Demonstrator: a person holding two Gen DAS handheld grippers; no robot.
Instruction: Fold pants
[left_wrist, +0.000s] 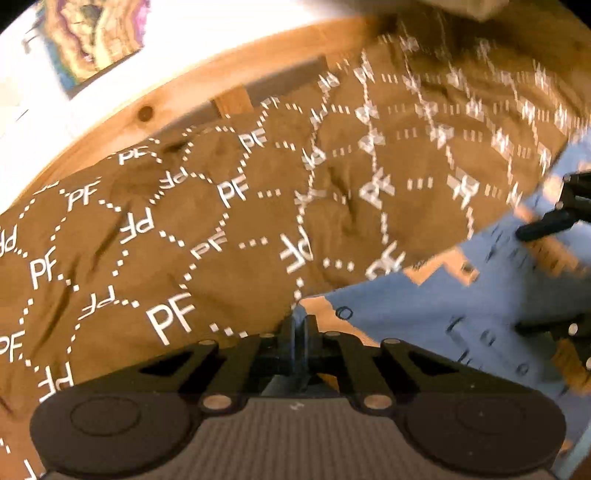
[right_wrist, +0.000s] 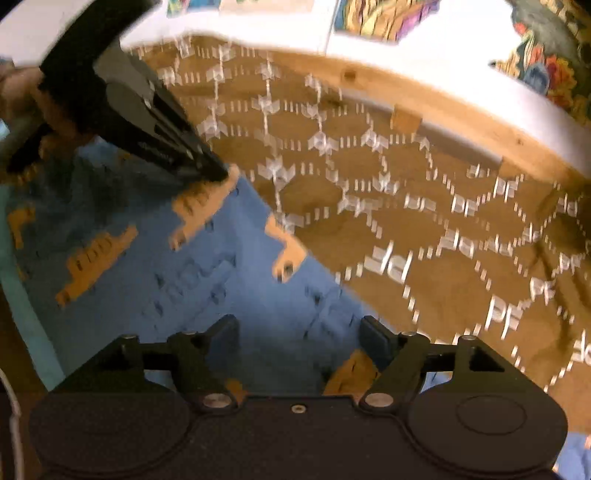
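The left gripper has its 2 fingers pressed together, pinching the near edge of the brown pants, which are printed with white "PF" letters and dotted hexagons. The right gripper has its fingers spread wide and holds nothing; it hovers over a blue bedspread with orange shapes, just beside the pants' edge. The pants lie spread across this bedspread, reaching toward a wooden bed frame. To fold well, the right gripper probably should take the same edge further along, so both carry the fabric over evenly without bunching; the wrinkles suggest the cloth drags easily. Behind the frame is a white wall with colourful pictures. Both views are blurred.
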